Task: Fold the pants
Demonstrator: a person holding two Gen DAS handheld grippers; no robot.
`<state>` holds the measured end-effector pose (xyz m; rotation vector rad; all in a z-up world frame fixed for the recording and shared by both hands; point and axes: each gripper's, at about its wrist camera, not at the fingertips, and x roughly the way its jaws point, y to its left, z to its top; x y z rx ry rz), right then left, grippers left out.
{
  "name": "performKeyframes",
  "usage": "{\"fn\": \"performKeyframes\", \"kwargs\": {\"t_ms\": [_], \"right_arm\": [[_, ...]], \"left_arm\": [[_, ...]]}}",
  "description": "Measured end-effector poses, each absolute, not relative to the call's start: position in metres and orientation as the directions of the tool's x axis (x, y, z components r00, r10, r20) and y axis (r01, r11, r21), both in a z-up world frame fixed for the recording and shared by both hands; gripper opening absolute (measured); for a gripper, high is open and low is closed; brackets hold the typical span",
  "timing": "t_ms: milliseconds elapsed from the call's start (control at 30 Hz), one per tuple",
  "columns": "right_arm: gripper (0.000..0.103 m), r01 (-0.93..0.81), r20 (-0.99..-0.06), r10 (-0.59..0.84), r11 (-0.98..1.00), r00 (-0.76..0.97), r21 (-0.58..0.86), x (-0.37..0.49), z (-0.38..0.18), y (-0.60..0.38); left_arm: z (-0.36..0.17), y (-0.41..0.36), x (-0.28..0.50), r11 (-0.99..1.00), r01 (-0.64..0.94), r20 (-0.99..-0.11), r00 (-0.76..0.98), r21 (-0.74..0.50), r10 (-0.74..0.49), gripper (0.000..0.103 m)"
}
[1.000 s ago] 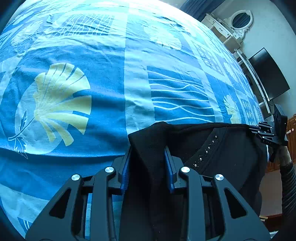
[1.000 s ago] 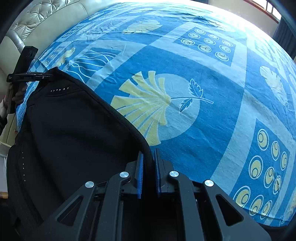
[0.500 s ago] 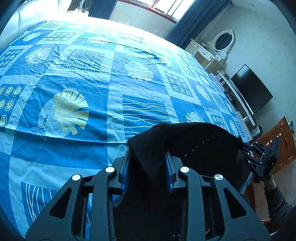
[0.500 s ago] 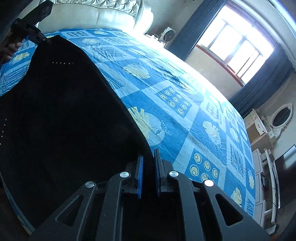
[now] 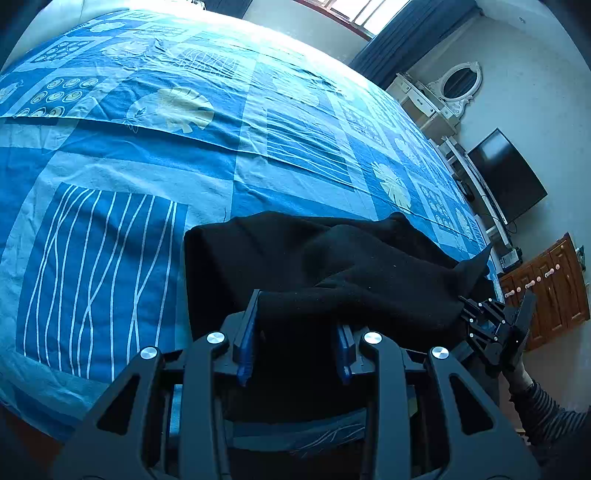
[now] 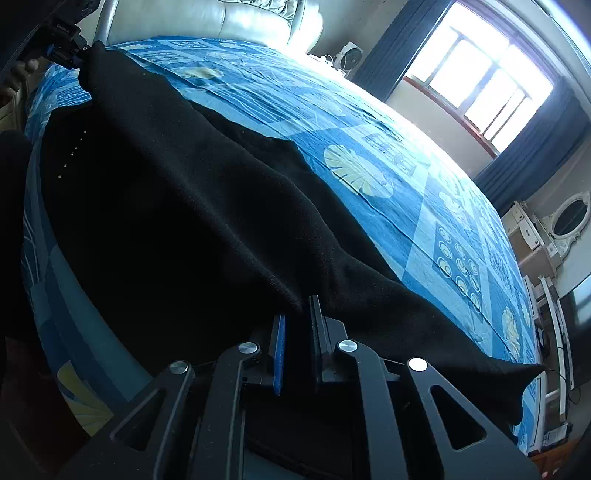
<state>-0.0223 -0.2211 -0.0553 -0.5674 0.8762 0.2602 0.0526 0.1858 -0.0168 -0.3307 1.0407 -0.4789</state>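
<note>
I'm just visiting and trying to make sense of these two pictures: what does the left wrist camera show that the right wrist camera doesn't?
Only the left wrist view shows the dark flat television screen and the brown wooden cabinet with pale knobs.

Only the right wrist view shows the bright window with blue curtains, the cream padded headboard and the row of small studs on the pants.

Both show the black fabric pants, held between the left gripper and the right gripper, the blue patterned bedsheet and the white oval mirror.
</note>
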Motion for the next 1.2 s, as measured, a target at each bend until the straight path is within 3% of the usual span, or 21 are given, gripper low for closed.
{"fn": "performKeyframes", "kwargs": {"t_ms": [67,100,167,267,400,533,667,1033,1200], "right_arm": [[0.018,-0.427,-0.796,-0.013,0.839,0.605,-0.338,-0.027,-0.060,-0.223],[0.021,-0.417,-0.801,-0.006,0.851,0.599,-0.319,-0.028,-0.059,-0.224],[0.039,-0.392,-0.814,0.026,0.885,0.581,-0.252,-0.033,-0.054,-0.230],[0.054,-0.343,-0.844,0.111,0.935,0.525,-0.090,-0.040,-0.047,-0.247],[0.055,-0.240,-0.841,0.260,0.957,0.474,0.161,-0.044,-0.039,-0.274],[0.055,-0.074,-0.777,0.448,0.882,0.443,0.466,-0.039,-0.049,-0.303],[0.060,0.051,-0.711,0.554,0.772,0.434,0.633,-0.038,-0.062,-0.318],[0.061,0.123,-0.623,0.643,0.645,0.445,0.754,-0.041,-0.076,-0.321],[0.061,0.124,-0.627,0.643,0.648,0.441,0.752,-0.037,-0.075,-0.319]], "left_arm": [[-0.024,0.189,0.046,0.852,0.193,-0.747,0.413,-0.487,-0.521,0.035],[-0.028,0.190,0.042,0.854,0.179,-0.753,0.408,-0.488,-0.516,0.041],[-0.037,0.195,0.033,0.861,0.146,-0.766,0.402,-0.487,-0.501,0.048],[-0.048,0.206,0.018,0.859,0.081,-0.773,0.400,-0.506,-0.493,0.049],[-0.051,0.222,0.000,0.802,-0.017,-0.732,0.420,-0.597,-0.537,0.049],[-0.049,0.219,-0.009,0.766,-0.081,-0.705,0.463,-0.637,-0.537,0.049],[-0.041,0.218,-0.019,0.736,-0.121,-0.678,0.510,-0.666,-0.530,0.049],[-0.034,0.204,-0.021,0.733,-0.116,-0.666,0.529,-0.671,-0.526,0.054],[-0.042,0.194,-0.021,0.729,-0.151,-0.682,0.517,-0.667,-0.517,0.056]]}}
